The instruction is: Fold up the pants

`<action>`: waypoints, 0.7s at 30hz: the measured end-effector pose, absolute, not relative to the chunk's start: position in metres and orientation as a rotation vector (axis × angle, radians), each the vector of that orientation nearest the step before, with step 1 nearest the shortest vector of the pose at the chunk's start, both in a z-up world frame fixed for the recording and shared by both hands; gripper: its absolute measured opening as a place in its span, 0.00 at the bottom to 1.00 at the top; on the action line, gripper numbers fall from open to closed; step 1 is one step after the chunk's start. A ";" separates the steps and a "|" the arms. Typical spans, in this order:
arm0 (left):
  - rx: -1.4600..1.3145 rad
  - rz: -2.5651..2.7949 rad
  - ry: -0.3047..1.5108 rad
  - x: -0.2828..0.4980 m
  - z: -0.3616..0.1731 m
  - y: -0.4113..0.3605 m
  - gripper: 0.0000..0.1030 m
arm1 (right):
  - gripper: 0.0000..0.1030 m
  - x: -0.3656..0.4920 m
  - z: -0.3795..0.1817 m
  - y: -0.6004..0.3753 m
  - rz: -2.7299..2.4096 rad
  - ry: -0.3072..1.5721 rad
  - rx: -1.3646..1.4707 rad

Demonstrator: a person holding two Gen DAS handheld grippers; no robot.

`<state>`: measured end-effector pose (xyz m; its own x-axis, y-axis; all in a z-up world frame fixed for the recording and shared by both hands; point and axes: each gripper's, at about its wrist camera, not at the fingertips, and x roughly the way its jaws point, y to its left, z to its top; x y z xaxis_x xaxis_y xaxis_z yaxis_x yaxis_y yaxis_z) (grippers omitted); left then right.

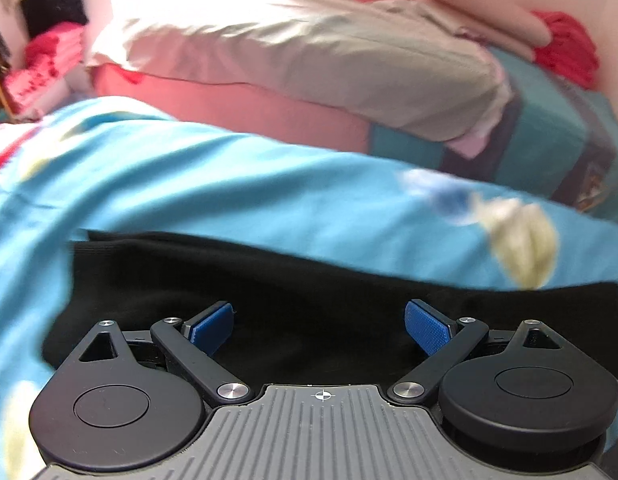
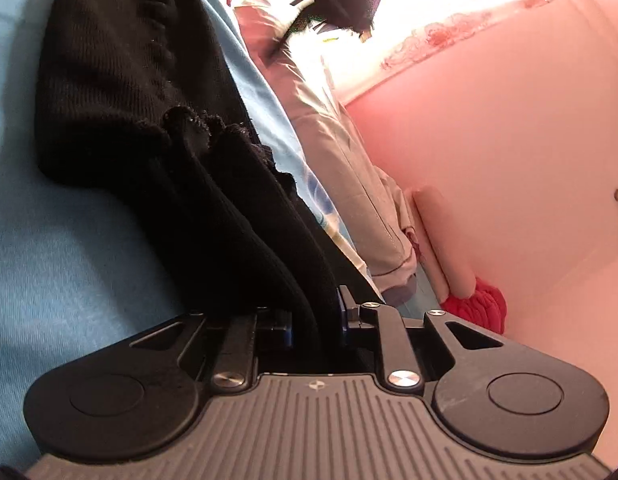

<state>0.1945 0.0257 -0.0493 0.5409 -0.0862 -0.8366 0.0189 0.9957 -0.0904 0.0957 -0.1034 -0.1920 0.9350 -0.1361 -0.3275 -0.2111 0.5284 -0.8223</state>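
Black pants [image 1: 301,304] lie on a light blue bedsheet [image 1: 213,184]. My left gripper [image 1: 319,324] is open, its blue pads [image 1: 425,330] spread wide just above the black cloth, holding nothing. In the right wrist view the camera is tilted; my right gripper [image 2: 316,320] is shut on a bunched fold of the black pants [image 2: 157,92], which run up and away from the jaws over the blue sheet [image 2: 61,240]. A frayed hem [image 2: 205,120] shows on the pants.
A beige pillow [image 1: 309,52] lies on a pink mattress edge [image 1: 237,108] beyond the sheet. Red clothes [image 1: 565,44] sit against the pink wall [image 2: 489,160]. A teal box [image 1: 549,140] is at the right. Pink items are stacked at far left [image 1: 41,64].
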 end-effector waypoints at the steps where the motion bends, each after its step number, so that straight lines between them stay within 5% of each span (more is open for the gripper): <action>1: -0.074 -0.083 0.999 0.197 -0.055 0.012 1.00 | 0.24 0.095 -0.192 -0.101 0.042 0.379 -1.009; 3: -0.035 -0.093 1.029 0.200 -0.073 -0.015 1.00 | 0.29 0.101 -0.192 -0.108 0.026 0.377 -1.011; 7: 0.076 -0.037 0.984 0.188 -0.106 -0.036 1.00 | 0.58 0.091 -0.180 -0.124 -0.023 0.369 -0.968; 13: 0.031 -0.040 0.977 0.187 -0.110 -0.026 1.00 | 0.57 0.058 -0.174 -0.194 -0.195 0.378 -0.923; 15: 0.042 -0.049 0.972 0.187 -0.111 -0.028 1.00 | 0.65 0.060 -0.163 -0.223 -0.298 0.423 -0.816; 17: 0.052 -0.038 0.969 0.187 -0.110 -0.031 1.00 | 0.61 0.066 -0.147 -0.230 -0.302 0.456 -0.648; 21: 0.053 -0.039 0.977 0.187 -0.109 -0.031 1.00 | 0.59 0.075 -0.154 -0.186 -0.195 0.367 -0.811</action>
<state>0.1866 -0.0308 -0.1088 0.5593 -0.0092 -0.8289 0.0574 0.9980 0.0276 0.0747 -0.1855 -0.1537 0.9194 -0.3079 -0.2447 0.0301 0.6753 -0.7369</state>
